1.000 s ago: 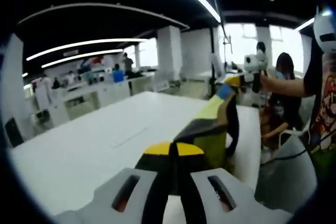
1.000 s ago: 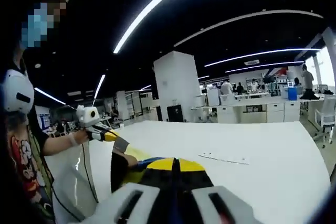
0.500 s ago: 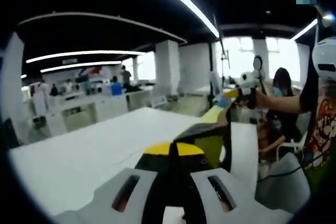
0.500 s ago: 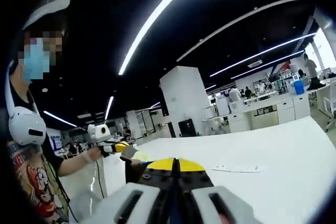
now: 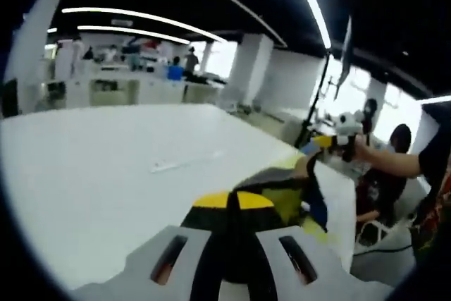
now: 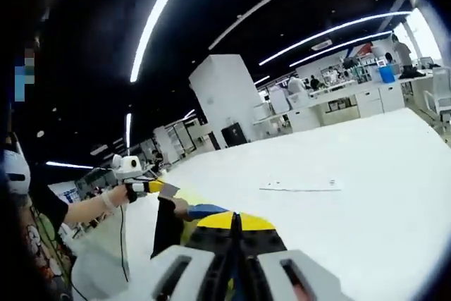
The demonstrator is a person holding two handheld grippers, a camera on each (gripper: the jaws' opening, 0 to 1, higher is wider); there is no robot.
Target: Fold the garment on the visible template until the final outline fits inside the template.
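A yellow-green, black and blue garment (image 5: 283, 187) hangs stretched in the air between my two grippers, above the near edge of the white table (image 5: 99, 174). My left gripper (image 5: 234, 201) is shut on one end. My right gripper (image 5: 321, 143) comes in from the right, shut on the other end. In the right gripper view the garment (image 6: 169, 222) runs from my right gripper (image 6: 236, 222) leftward to the left gripper (image 6: 156, 187), held in a person's hand. A thin pale template mark (image 5: 184, 163) lies on the table, also seen as a strip (image 6: 301, 185).
The person holding the grippers stands at the table's edge, with an arm (image 5: 394, 163) and a cable (image 6: 121, 244) showing. Behind the table are a white pillar (image 6: 225, 100), desks with people (image 5: 141, 82) and a seated person (image 5: 394, 153).
Both views have tilted and swung, bringing more of the table top into sight. The garment stays stretched between the two shut grippers.
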